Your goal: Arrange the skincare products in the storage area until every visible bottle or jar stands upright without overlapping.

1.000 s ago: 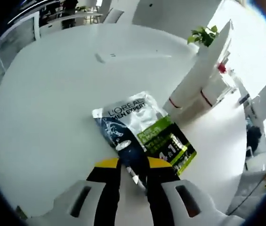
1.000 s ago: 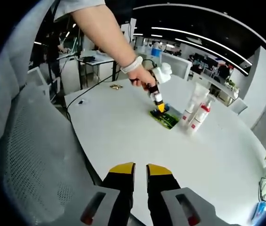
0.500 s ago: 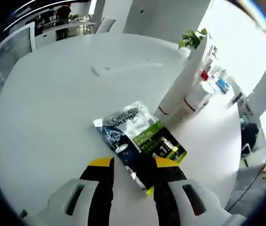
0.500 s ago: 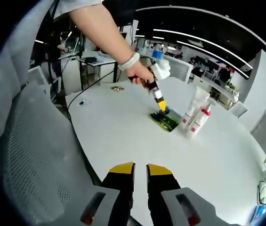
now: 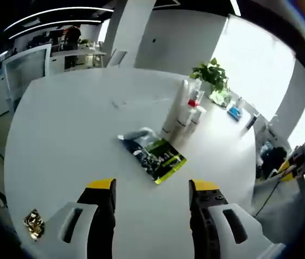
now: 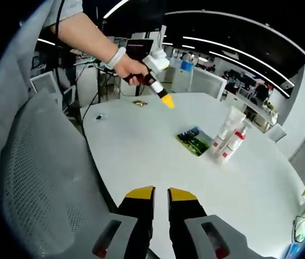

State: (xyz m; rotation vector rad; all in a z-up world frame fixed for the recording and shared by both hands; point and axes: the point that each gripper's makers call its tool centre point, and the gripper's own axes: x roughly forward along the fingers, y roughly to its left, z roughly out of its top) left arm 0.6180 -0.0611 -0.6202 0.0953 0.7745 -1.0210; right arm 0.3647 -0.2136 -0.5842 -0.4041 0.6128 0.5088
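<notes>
Presently: sachet (image 5: 153, 156) flat on counter (image 5: 71, 124) beside upright tubes (image 5: 183, 110); left gripper (image 5: 151, 195) jaws spread, empty; right gripper (image 6: 160, 195) jaws nearly closed, empty.

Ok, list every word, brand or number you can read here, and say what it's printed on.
None can be read.
Sachet: green and dark print, too blurred.
Tubes: red bands and marks, too small.
Gold wrapper: no legible text.

Round white table (image 5: 66, 124) — mesh chair (image 6: 39, 178) beside it — bright windows (image 5: 255, 59) beyond.
</notes>
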